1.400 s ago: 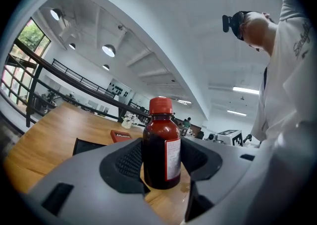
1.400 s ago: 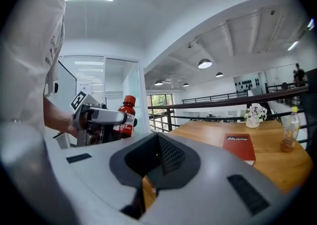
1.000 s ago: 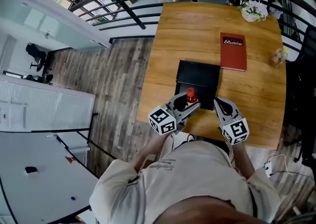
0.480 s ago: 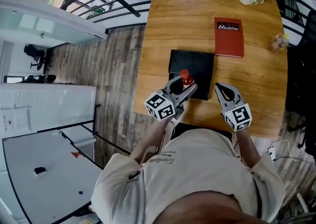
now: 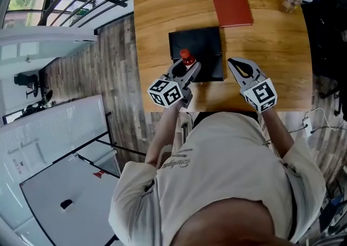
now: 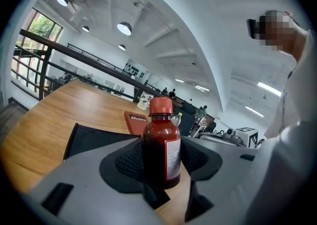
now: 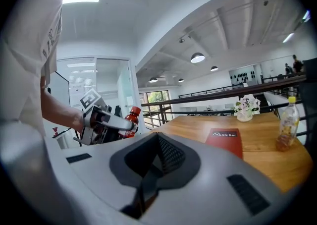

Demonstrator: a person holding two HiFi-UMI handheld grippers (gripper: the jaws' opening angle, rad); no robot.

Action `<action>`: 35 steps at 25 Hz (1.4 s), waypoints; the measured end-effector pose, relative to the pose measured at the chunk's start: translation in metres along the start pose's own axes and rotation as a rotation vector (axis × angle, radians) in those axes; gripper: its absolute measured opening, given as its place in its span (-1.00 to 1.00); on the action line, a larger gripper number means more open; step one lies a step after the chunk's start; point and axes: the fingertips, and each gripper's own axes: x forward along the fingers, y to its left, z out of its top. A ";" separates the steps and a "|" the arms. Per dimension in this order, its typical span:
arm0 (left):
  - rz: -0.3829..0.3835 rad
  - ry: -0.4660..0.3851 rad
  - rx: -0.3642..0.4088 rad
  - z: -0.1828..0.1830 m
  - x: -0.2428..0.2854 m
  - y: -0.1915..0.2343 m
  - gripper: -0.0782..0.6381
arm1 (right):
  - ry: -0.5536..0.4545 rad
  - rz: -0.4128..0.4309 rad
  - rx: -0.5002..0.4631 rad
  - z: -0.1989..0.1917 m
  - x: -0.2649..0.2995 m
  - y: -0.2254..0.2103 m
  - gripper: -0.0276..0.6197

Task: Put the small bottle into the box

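Observation:
A small dark-red bottle (image 5: pixel 186 57) with a red cap stands upright between the jaws of my left gripper (image 5: pixel 186 68), which is shut on it. In the left gripper view the bottle (image 6: pixel 161 147) fills the middle of the gripper (image 6: pixel 161 167). It hangs over the near left part of the black box (image 5: pixel 205 43), whose dark surface (image 6: pixel 91 139) lies just beyond the jaws. To the right of the box, near the table's front edge, my right gripper (image 5: pixel 239 66) is shut on nothing. From the right gripper view (image 7: pixel 154 169) the left gripper with the bottle (image 7: pixel 130 116) shows at left.
A red book (image 5: pixel 230 4) lies beyond the box, also seen as the book (image 7: pixel 224 142). A clear plastic drink bottle (image 7: pixel 286 130) and a white flower pot (image 7: pixel 246 107) stand at the wooden table's (image 5: pixel 276 50) far right. A railing borders the table's far side.
The head view has swung, so the table sits higher in the picture. My left gripper has carried the bottle from the box's near edge a little farther over it. The right gripper stays beside the box.

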 end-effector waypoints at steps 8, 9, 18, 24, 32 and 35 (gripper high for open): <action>0.037 0.150 -0.142 -0.045 0.001 0.033 -0.16 | -0.011 -0.051 -0.006 0.007 0.008 0.008 -0.93; 0.043 0.168 -0.172 -0.053 0.001 0.038 -0.16 | -0.008 -0.053 -0.001 0.005 0.008 0.010 -0.93; 0.093 0.345 -0.244 -0.110 0.010 0.060 -0.16 | 0.018 -0.079 0.011 -0.008 -0.004 0.021 -0.93; 0.168 0.414 -0.291 -0.129 0.020 0.071 -0.16 | 0.020 -0.112 0.042 -0.018 -0.019 0.021 -0.93; 0.250 0.504 -0.346 -0.152 0.024 0.089 -0.16 | 0.022 -0.159 0.051 -0.025 -0.035 0.008 -0.93; 0.272 0.549 -0.358 -0.159 0.023 0.093 -0.16 | 0.023 -0.164 0.062 -0.026 -0.037 0.007 -0.93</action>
